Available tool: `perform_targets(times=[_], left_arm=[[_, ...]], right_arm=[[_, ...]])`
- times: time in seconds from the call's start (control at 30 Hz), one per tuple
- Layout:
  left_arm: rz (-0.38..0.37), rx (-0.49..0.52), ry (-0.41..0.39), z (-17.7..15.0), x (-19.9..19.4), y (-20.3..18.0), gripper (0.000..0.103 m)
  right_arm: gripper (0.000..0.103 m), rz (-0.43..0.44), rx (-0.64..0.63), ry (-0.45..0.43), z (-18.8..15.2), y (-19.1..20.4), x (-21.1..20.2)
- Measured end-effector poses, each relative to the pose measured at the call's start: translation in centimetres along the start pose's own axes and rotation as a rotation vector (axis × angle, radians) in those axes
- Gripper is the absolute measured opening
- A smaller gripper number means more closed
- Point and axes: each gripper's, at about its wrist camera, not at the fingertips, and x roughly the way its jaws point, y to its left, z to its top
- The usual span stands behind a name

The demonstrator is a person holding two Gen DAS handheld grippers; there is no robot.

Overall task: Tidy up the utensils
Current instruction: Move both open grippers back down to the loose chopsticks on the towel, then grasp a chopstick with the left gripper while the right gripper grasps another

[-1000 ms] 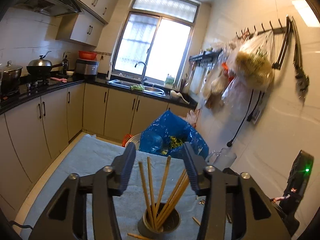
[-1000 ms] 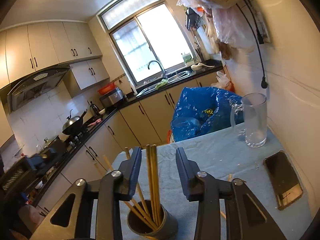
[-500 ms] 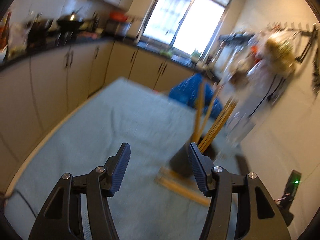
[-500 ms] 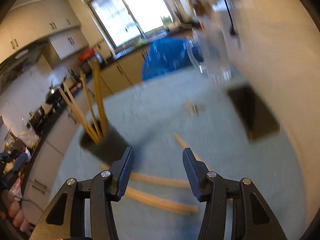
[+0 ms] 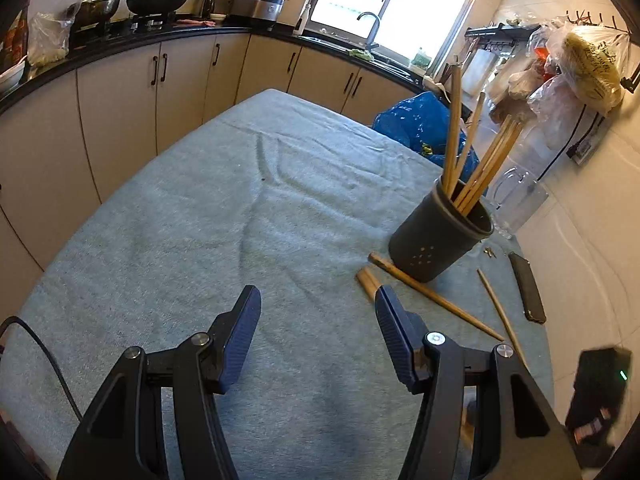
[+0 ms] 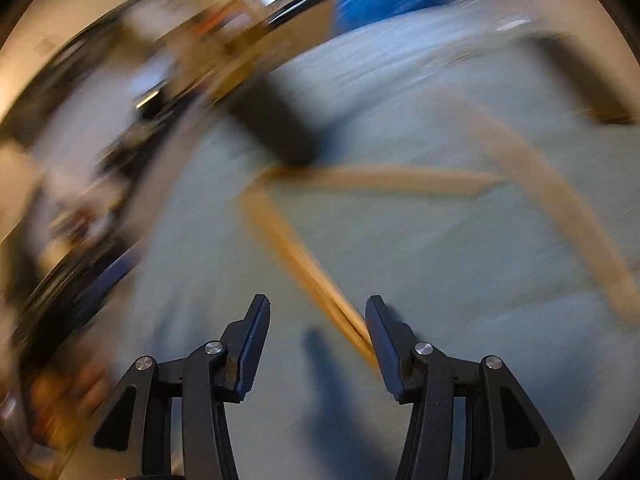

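Your right gripper (image 6: 318, 334) hangs low over the cloth, jaws wide apart and holding nothing, with a loose chopstick (image 6: 308, 264) running from frame center down toward its right finger; that view is badly blurred, so settle first, then straddle the stick squarely and close. Your left gripper (image 5: 316, 320) is equally wide and empty at bottom center, the dark utensil holder (image 5: 438, 236) stands at right with chopsticks upright inside, and more loose chopsticks (image 5: 432, 296) lie just below it.
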Motion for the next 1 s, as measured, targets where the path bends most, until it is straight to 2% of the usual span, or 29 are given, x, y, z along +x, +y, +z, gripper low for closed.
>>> perform_targets(times=[0.03,0.17,0.2,0.33,0.53,0.6,0.67,0.77,0.9,1.0], left_arm=[[0.006,0.003,0.001,-0.1,0.2,0.1,0.058],[0.016,0.022,0.030,-0.3,1.0,-0.2,0.058],[0.020,0.030,0.038,-0.4,1.3,-0.4,0.058],[0.051,0.050,0.065,-0.9,2.3,-0.4,0.058],[0.075,0.005,0.070,-0.8,2.2,1.1,0.058],[0.077,0.007,0.079,-0.9,2.4,1.2,0.058],[0.079,0.009,0.085,-1.1,2.5,1.2,0.058],[0.071,0.014,0.101,-1.3,3.0,0.9,0.058],[0.070,0.040,0.139,-1.7,4.0,0.0,0.058],[0.079,0.071,0.170,-2.0,4.9,-0.7,0.058]], right_arm=[[0.054,-0.001,-0.043,-0.006,-0.4,0.8,-0.2],[0.054,-0.177,-0.099,-0.061,-0.1,0.8,-0.9],[0.054,-0.191,-0.094,-0.063,0.1,0.6,-0.9],[0.054,-0.197,-0.150,-0.050,-0.2,2.0,0.2],[0.053,-0.212,-0.305,0.000,0.1,5.9,3.8],[0.049,-0.246,-0.364,0.021,0.4,7.0,5.5],[0.036,-0.308,-0.403,0.040,0.8,7.4,7.3],[0.032,-0.349,-0.439,0.045,1.3,7.9,8.2],[0.031,-0.398,-0.489,0.048,0.9,8.2,8.4],[0.026,-0.443,-0.473,0.041,1.1,7.4,7.8]])
